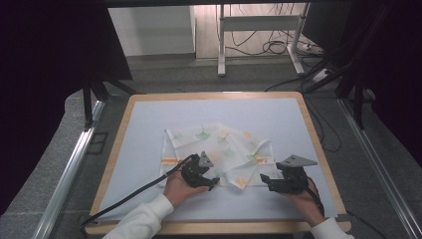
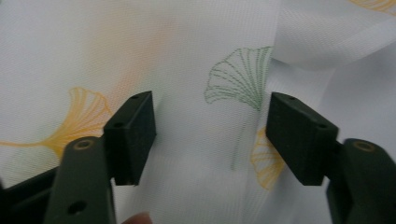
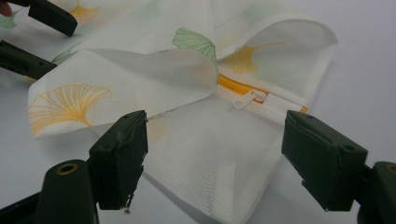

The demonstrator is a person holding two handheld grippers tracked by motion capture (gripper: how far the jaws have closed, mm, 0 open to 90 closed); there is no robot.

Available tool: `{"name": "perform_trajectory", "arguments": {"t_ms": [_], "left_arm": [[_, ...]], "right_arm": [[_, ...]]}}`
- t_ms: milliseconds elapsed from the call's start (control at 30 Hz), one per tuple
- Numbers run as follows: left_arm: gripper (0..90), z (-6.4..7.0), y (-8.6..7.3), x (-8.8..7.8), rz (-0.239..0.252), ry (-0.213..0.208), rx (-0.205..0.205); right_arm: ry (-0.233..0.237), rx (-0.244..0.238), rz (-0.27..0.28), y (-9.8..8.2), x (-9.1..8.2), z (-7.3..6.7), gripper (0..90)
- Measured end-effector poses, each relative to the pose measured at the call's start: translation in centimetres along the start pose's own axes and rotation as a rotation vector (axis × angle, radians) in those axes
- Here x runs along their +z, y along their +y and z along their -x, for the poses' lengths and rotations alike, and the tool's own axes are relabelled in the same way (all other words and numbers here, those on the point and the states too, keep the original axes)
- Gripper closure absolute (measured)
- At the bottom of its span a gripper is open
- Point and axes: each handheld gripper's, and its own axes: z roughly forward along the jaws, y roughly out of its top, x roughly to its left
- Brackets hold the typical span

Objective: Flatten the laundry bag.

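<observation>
Mesh bag [image 1: 219,152] with the ginkgo leaf print is lying crumpled mid-bench [image 1: 149,124], nearer the person's edge, partly folded over itself. The yellow zipper [image 3: 243,93] is sitting at the corner in front of the right tool.

Left tool [image 1: 211,181] is hovering over the near-left part of the fabric, jaws wide apart, pads not pressing on anything; flat mesh is lying between them in the left gripper view. Right tool [image 1: 265,180] is sitting at the near-right corner, jaws also spread, nothing clamped.

Risks as I'm reading it:
- fabric is thin and lying flat, so the left pads may be closing on air or pinching both layers at once
- a folded flap [image 3: 140,74] is covering part of the zipper, so the right tool could be catching the flap instead of the pull [image 3: 246,99]
- dragging one side alone may be bunching it further.
</observation>
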Motion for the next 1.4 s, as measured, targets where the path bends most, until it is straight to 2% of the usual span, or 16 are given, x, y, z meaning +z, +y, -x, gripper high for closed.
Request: {"name": "perform_trajectory", "arguments": {"t_ms": [33,67,233,300,367,467,500,567,800,933,1133,1200,1233,1333,1400], "left_arm": [[40.1,0.0,0.0,0.0,0.0,-0.014,-0.017],[42.8,-0.1,-0.1,-0.1,-0.001,-0.016,-0.016],[55.2,-0.5,-0.3,-0.3,0.014,-0.012,-0.036],[58.7,-0.7,-0.3,-0.3,0.015,-0.009,-0.039],[68.1,-1.0,-0.4,-0.4,0.012,-0.007,-0.039],[72.9,-1.1,-0.4,-0.5,0.013,-0.003,-0.041],[79.6,-1.2,-0.4,-0.5,0.013,0.0,-0.044],[84.6,-1.3,-0.4,-0.6,0.009,-0.002,-0.048],[87.9,-1.5,-0.5,-0.7,0.015,0.003,-0.052],[88.0,-1.7,-0.6,-1.2,0.034,0.009,-0.055],[88.4,-2.6,-0.9,-2.6,0.073,0.006,-0.085],[88.5,-2.8,-1.1,-2.8,0.079,0.004,-0.092],[88.6,-2.9,-1.1,-3.0,0.083,0.007,-0.095],[88.7,-3.0,-1.2,-3.4,0.09,0.012,-0.097],[88.8,-3.2,-1.3,-3.8,0.098,0.018,-0.1]], "right_arm": [[0.0,0.001,-0.003,0.0,0.0,0.0,22.5],[0.001,0.0,-0.002,0.0,0.0,-0.1,22.5],[0.004,0.002,-0.003,0.0,0.0,-0.1,22.6],[0.004,0.001,-0.002,0.0,0.0,-0.1,22.6],[0.002,0.0,-0.001,0.0,0.0,-0.1,22.6],[0.001,-0.001,-0.001,0.0,0.0,-0.1,22.5],[0.001,-0.001,0.0,0.0,0.0,-0.1,22.6],[0.003,-0.004,0.004,0.1,-0.1,-0.2,23.1],[0.057,-0.028,-0.002,0.9,0.3,-1.7,26.0],[0.037,-0.046,-0.027,1.2,1.4,-2.3,25.9],[0.055,-0.005,-0.047,1.5,2.6,-2.1,25.5],[0.083,0.029,-0.044,1.8,2.9,-2.1,26.0],[0.097,0.035,-0.042,2.1,3.3,-2.3,26.7],[0.101,0.013,-0.051,2.5,3.8,-2.8,30.6],[0.109,0.006,-0.052,2.7,4.2,-2.9,39.4]]}}
